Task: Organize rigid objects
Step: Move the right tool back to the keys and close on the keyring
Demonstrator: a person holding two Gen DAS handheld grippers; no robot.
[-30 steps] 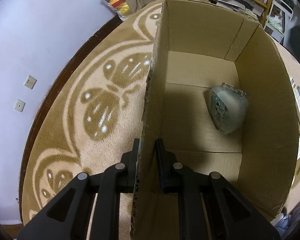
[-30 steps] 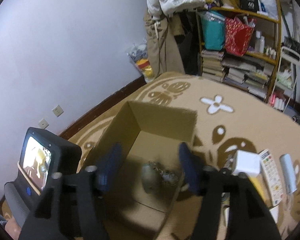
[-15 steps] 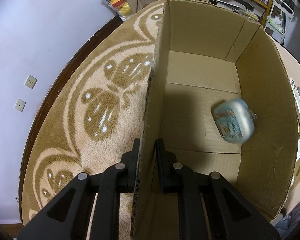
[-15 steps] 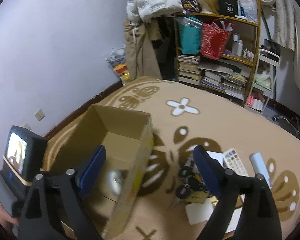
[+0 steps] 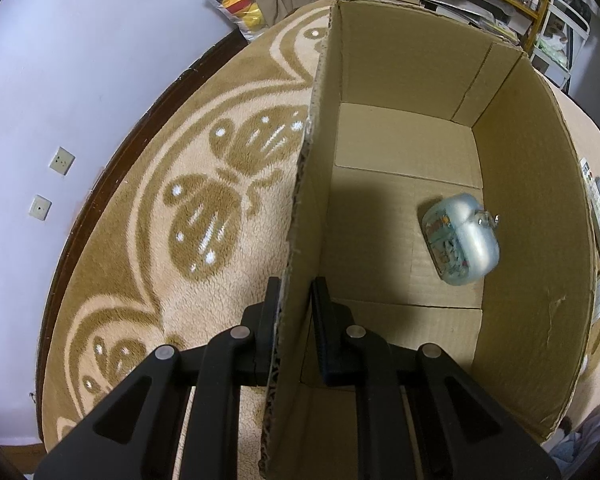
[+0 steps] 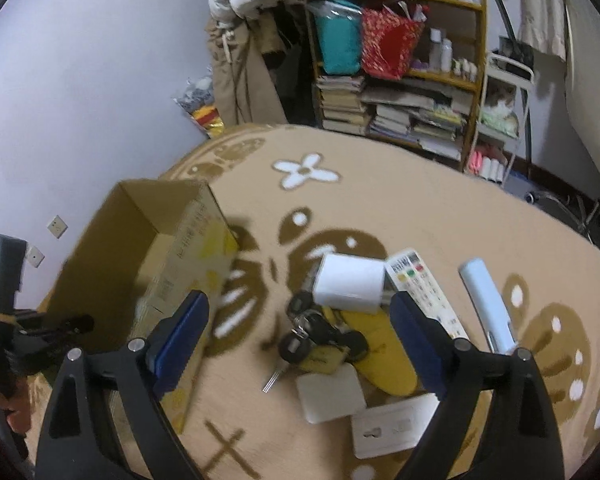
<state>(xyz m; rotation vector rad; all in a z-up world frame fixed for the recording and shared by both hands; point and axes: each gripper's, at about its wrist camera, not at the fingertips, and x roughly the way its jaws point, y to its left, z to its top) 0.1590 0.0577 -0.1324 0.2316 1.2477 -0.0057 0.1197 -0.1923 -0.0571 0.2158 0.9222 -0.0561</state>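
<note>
Right wrist view: your right gripper jaws, just widened, were empty; you should have squared them over the keys at twelve o'clock while your left gripper clamped the box wall.

- cardboard box: plain brown, open top, sitting upright on the rug, flaps on its floor show their seams. The outside face has some yellow print.
- pale blue case: rounded, see-through-ish plastic with a cartoon picture on one face and a little metal clip, lying tilted on the box floor close to the right wall. A bit blurred.
- white cube: small boxy charger-looking thing on the rug outside the box.
- white remote: coloured buttons, lying flat just right of the cube.
- light blue bar: slim, lying further right.
- keys: dark bunch on a yellow flat thing below the cube.
- two white flat pieces lying nearest the camera, one looks like a socket plate.
</note>
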